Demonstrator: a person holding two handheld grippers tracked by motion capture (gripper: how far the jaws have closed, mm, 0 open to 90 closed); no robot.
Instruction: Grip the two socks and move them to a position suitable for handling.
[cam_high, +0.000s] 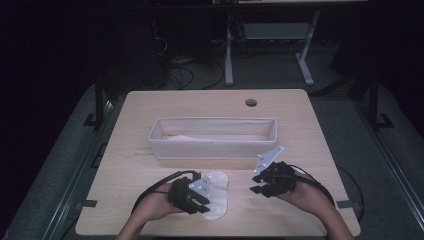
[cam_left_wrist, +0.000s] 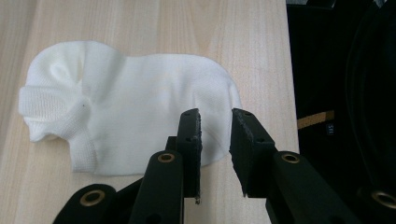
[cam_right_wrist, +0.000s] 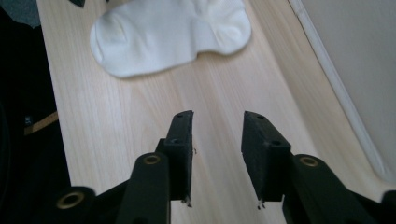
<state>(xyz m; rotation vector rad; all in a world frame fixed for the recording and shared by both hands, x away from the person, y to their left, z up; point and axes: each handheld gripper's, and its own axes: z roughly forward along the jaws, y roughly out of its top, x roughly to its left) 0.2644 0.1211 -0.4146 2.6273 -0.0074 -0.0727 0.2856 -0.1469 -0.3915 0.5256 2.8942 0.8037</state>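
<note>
on the worktop (cam_high: 150, 107) a white sock (cam_high: 216, 195) lies flat near the six o'clock edge, just short of the long fabric bin (cam_high: 212, 150) that sits across the middle at twelve o'clock from it. the left gripper (cam_high: 200, 202) hovers over the sock's nine o'clock side, its jaws parted a little with nothing pinched between them; in the left gripper view the sock (cam_left_wrist: 140, 121) spreads out beyond the jaw tips, its end close to the worktop's edge. the right gripper (cam_high: 256, 182) is at three o'clock from the sock, apart from it, jaws partly open and empty above bare wood. in the right gripper view the sock (cam_right_wrist: 168, 32) lies ahead at eleven o'clock, with open worktop between.
</note>
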